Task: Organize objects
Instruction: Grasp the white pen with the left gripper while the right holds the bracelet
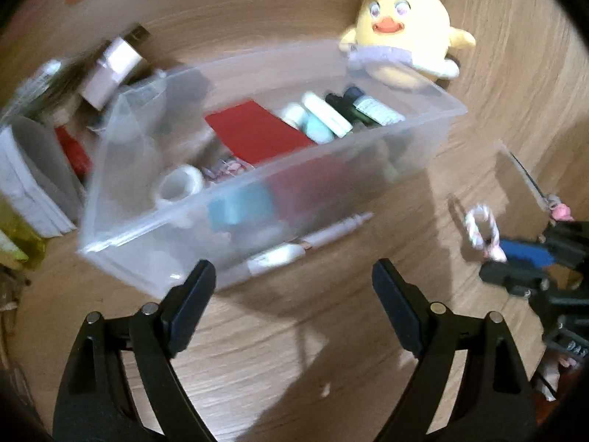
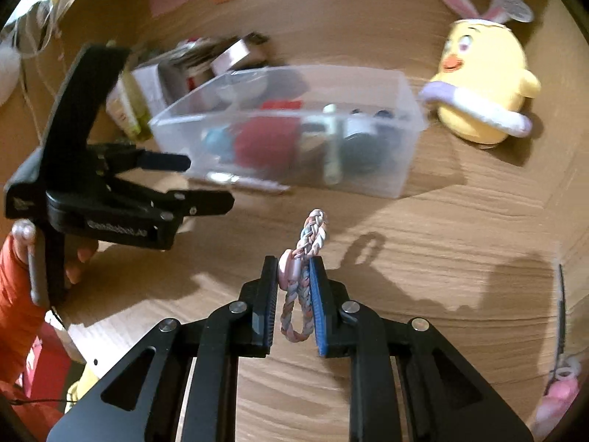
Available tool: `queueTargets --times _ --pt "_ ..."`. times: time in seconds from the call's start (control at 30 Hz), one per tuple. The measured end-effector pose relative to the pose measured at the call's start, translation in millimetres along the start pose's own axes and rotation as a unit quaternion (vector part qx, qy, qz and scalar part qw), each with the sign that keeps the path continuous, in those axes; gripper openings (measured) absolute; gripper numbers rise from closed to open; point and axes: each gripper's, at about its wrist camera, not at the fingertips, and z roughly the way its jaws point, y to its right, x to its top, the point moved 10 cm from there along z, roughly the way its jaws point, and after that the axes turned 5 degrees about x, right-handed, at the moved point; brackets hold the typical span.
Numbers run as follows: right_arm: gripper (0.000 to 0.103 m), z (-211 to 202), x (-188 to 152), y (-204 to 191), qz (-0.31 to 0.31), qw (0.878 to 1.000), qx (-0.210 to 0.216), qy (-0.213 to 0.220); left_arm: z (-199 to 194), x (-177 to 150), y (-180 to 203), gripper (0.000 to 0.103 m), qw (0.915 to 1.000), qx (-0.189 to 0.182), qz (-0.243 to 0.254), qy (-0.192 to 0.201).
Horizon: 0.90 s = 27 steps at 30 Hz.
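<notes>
1. Two grippers work over a wooden table (image 2: 423,258). The right gripper (image 2: 293,269) has its fingers (image 2: 270,294) pinched on a braided pastel hair tie (image 2: 300,283), which stands up between the pads, its loop poking out toward 12 o'clock in the right wrist view.
2. The left gripper (image 1: 294,280) has its fingers (image 1: 191,294) spread wide with nothing between them and touching nothing; a hand with an orange sleeve (image 2: 14,294) holds it.
3. Just past the left gripper's fingertips, at 12 o'clock, a white pen (image 1: 309,243) lies against the near wall of a clear plastic bin (image 1: 423,136).
4. Inside the bin are a red card (image 1: 257,132), a tape roll (image 1: 180,184), a pale teal case (image 1: 324,121) and dark bottles (image 1: 353,107).
5. Beyond the bin, at 1 o'clock, sits a yellow chick plush (image 1: 405,33) with bunny ears.
6. At 10 o'clock of the bin, blurred boxes (image 1: 110,70) crowd together.
</notes>
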Motion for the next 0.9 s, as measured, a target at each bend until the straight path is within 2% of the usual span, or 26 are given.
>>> queueTargets --times 0.2,0.3,0.33,0.43,0.6,0.67,0.73,0.77,0.87,0.9 --pt "0.015 -4.6 8.2 11.4 0.017 1.0 0.015 0.011 1.8 -6.8 10.9 0.09 0.9996 0.005 0.025 -0.01" --pt "0.015 -5.4 11.4 15.0 0.018 1.0 0.021 0.016 -5.2 -19.5 21.2 0.087 0.9979 -0.047 0.012 -0.042" --pt "0.015 -6.1 11.7 16.4 0.018 0.999 0.022 0.017 -9.2 -19.9 21.4 0.087 0.998 -0.049 0.008 -0.04" --pt "0.015 -7.5 13.6 17.5 0.021 0.999 0.03 0.023 -15.1 -13.3 14.4 0.087 0.9996 -0.01 0.019 -0.017" --pt "0.015 -7.8 14.4 18.6 0.023 0.999 0.039 0.024 6.2 -9.1 7.0 0.087 0.9992 0.0 0.014 -0.036" --pt "0.015 -9.1 14.5 18.9 0.023 0.999 0.038 0.026 10.4 -9.0 8.0 0.086 0.999 0.011 0.027 -0.033" --pt "0.015 -11.0 14.3 19.3 0.022 0.999 0.037 0.027 11.6 -7.9 7.4 0.074 0.9992 0.012 0.02 -0.033" --pt "0.015 -11.2 14.2 20.1 0.023 0.999 0.036 0.027 11.5 -6.8 8.6 0.073 0.9993 0.008 0.014 -0.033" --pt "0.015 -9.9 14.8 20.6 0.026 0.999 0.037 0.025 4.5 -9.8 9.4 0.055 0.9993 0.008 0.013 -0.033" --pt "0.015 -9.3 15.2 19.9 0.027 0.999 0.038 0.025 1.8 -11.6 10.2 0.044 0.9992 0.008 0.016 -0.036"
